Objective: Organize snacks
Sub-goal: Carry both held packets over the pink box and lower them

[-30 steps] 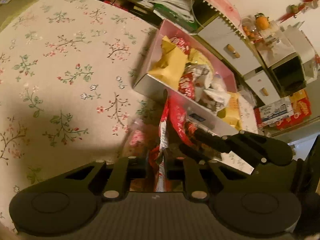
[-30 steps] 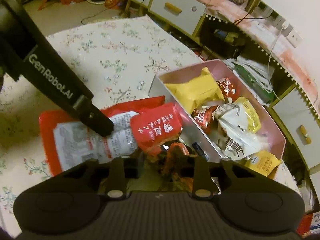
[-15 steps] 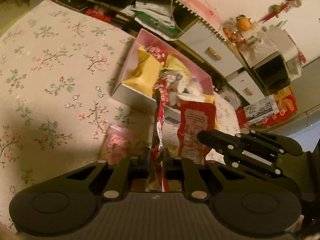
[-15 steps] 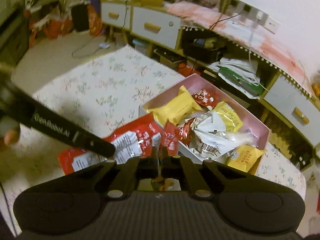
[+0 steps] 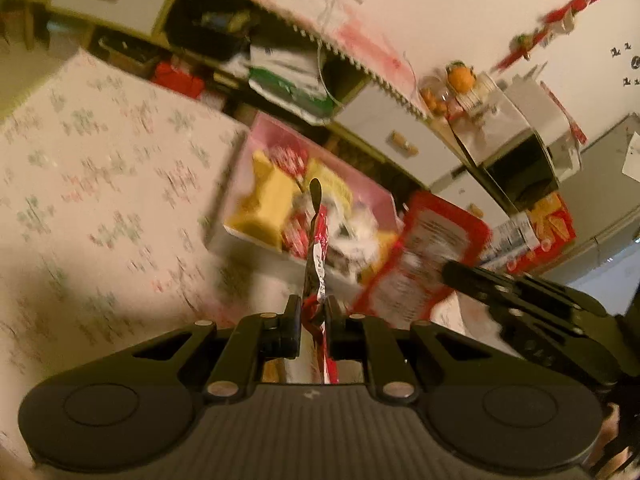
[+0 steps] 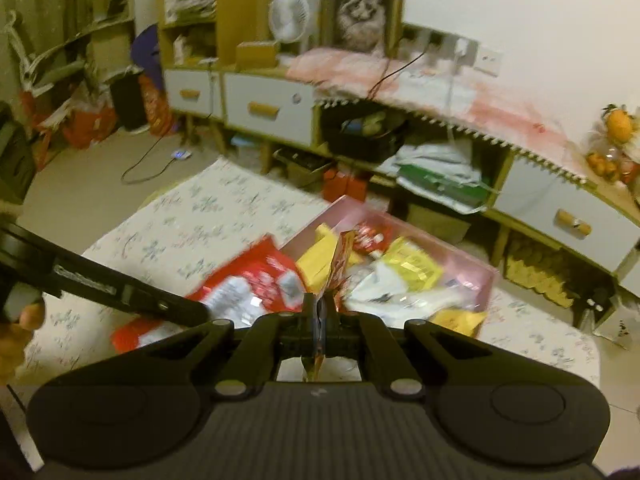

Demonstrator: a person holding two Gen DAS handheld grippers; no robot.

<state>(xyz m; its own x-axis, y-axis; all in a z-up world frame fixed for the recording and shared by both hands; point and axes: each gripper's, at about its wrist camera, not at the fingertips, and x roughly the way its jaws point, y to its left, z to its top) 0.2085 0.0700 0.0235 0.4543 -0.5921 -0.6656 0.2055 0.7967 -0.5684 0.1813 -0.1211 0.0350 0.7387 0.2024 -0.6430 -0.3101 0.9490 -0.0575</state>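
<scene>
**Both snack bags lifted clear of the table**

Since a second ago both hands have come up. The two red bags, which were down at the table's surface beside the box, now hang in the air above and in front of it, and the box sits lower and farther off in both views. The pictures are blurred by the motion.

The left tongs (image 5: pixel 314 312) are clenched on the bottom edge of a red and white snack bag (image 5: pixel 318 248). From the left wrist the bag is seen edge-on, standing upright as a thin strip between the pads. From the right wrist the same bag shows its broad printed face, at the end of the long black finger that reaches in from the left.

The right tongs (image 6: pixel 320 308) are squeezed tight on a red snack packet (image 6: pixel 340 256), also gripped by one edge and standing up thin between the pads. In the left wrist view this packet shows flat, with a pale printed panel inside a red border, to the right of the box.

The pink box (image 5: pixel 352 168) rests near the far corner of the table (image 5: pixel 100 180), which is covered with a pale flowered cloth. The box is open on top and crowded with snacks: a yellow bag (image 5: pixel 268 200) at its left end, then small red packets and white wrappers. Neither held bag touches the box.

Behind the table runs a low cabinet (image 6: pixel 272 108) with white drawers and wooden handles.
</scene>
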